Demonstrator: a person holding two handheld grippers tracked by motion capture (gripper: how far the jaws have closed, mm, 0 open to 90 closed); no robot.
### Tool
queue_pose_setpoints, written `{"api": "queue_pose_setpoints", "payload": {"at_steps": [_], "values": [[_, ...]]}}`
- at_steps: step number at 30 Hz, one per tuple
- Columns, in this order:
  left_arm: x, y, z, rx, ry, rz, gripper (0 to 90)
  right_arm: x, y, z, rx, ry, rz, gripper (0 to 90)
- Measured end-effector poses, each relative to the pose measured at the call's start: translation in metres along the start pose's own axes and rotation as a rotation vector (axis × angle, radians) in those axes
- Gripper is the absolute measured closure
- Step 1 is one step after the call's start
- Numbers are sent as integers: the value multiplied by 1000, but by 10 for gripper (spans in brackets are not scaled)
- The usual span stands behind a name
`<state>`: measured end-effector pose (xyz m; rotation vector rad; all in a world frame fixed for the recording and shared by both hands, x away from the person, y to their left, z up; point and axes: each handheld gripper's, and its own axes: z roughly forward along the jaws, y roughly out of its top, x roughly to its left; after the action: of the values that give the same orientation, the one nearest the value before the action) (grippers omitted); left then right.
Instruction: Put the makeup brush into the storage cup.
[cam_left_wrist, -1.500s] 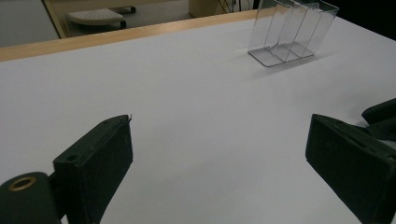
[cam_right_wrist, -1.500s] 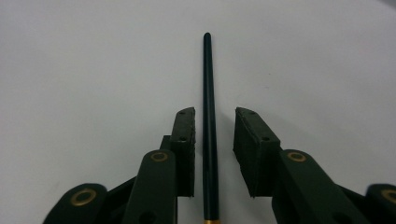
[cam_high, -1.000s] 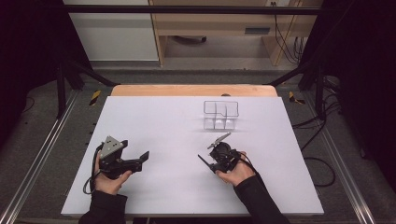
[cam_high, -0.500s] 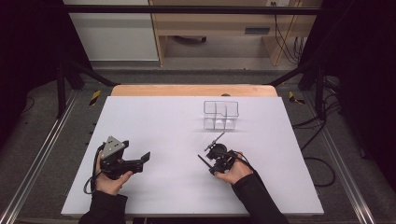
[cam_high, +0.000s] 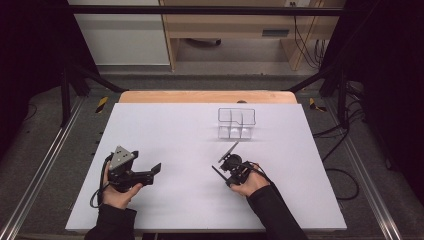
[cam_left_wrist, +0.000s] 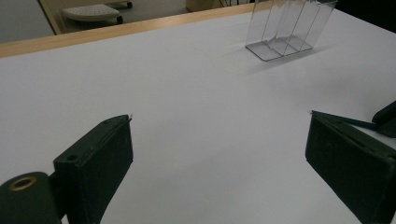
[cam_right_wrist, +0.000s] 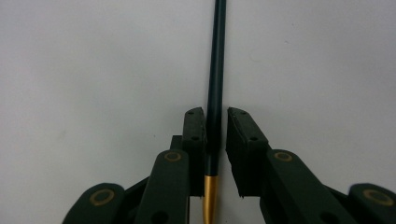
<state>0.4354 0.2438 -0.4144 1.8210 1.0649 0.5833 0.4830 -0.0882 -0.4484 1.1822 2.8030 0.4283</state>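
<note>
Up close, a gold-tipped dark pencil (cam_right_wrist: 215, 93) between right gripper (cam_right_wrist: 215, 135) fingers.

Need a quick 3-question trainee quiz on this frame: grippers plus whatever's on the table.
1. True or false: the left gripper has its fingers spread wide with nothing between them.
2. What lies between the fingers of the right gripper? A) a thin dark stick with a gold end; B) a spoon; C) a folded cloth.
3. What stands on the white table beyond both grippers, on the side away from the person?

Key: 1 true. 2 A. 3 a clear holder with dividers, apparently holding nothing.
</note>
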Motion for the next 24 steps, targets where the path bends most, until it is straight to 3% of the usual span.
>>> {"api": "queue_pose_setpoints", "payload": {"at_steps": [3, 5, 14, 24], "values": [[0, 0, 1, 3, 0, 2, 66, -2, 1, 1, 4, -14, -20, 794], [-1, 0, 1, 4, -1, 3, 66, -1, 2, 0, 17, -7, 8, 807], [0, 0, 1, 6, -3, 5, 65, -3, 3, 0, 15, -6, -11, 832], [-2, 0, 2, 15, -11, 20, 66, -11, 2, -22, -79, 34, 4, 833]]}}
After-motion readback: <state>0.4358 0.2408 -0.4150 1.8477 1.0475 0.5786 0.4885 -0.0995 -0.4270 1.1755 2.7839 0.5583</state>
